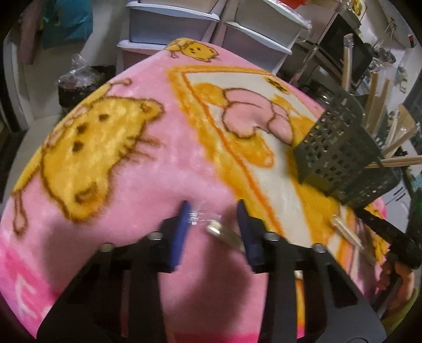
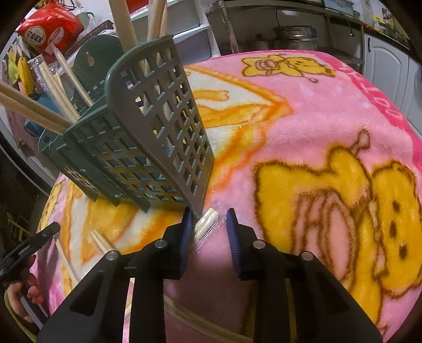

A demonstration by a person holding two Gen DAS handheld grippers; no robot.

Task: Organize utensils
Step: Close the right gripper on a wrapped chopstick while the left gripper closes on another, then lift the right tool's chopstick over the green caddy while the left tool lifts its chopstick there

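Note:
A pink cartoon blanket (image 1: 147, 182) (image 2: 324, 110) covers the table. On it stands a grey-green perforated utensil holder (image 1: 340, 147) (image 2: 147, 142) with several wooden chopsticks (image 2: 29, 108) sticking out. My left gripper (image 1: 215, 227) is low over the blanket. A plastic-wrapped chopstick pair (image 1: 224, 233) lies slanted between its blue pads, running under the right one, with a gap on the left. My right gripper (image 2: 209, 224) sits at the holder's near corner. Another wrapped pair (image 2: 204, 228) lies beside its left pad, with room to the right pad. A third pair (image 1: 345, 233) (image 2: 101, 241) lies between the grippers.
Plastic storage drawers (image 1: 184, 23) and a bagged bin (image 1: 79, 81) stand beyond the table's far edge, with a microwave (image 1: 343, 50) to the right. A metal pot (image 2: 295, 37), a red bag (image 2: 50, 26) and white cabinets (image 2: 387, 66) are behind. A hand (image 2: 23, 298) shows at lower left.

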